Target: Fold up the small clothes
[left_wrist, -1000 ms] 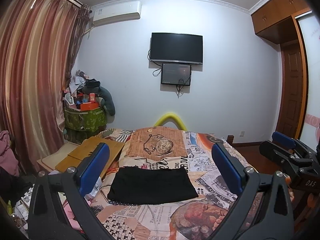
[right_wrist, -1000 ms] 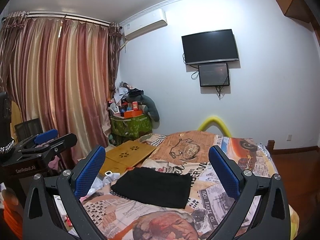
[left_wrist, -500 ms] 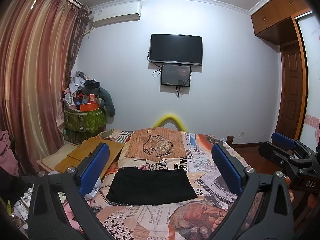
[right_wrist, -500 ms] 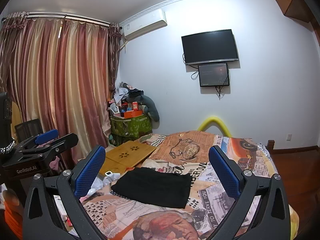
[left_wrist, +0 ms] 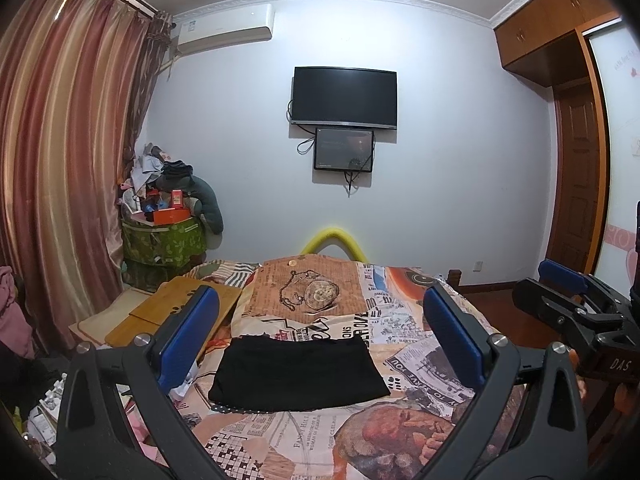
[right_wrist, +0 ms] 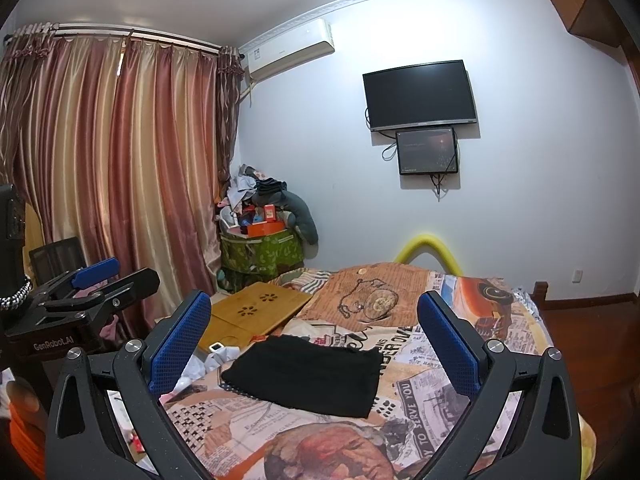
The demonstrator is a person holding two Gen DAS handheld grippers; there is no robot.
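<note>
Printed bedspread [left_wrist: 404, 320] carries a flat black garment [left_wrist: 298, 374]; left gripper [left_wrist: 320, 344] and right gripper [right_wrist: 314, 344], both spread wide and empty, should pinch its near corners evenly.

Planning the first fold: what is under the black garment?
The black garment lies flat on the printed bedspread. Whatever sits directly beneath it is covered.
</note>
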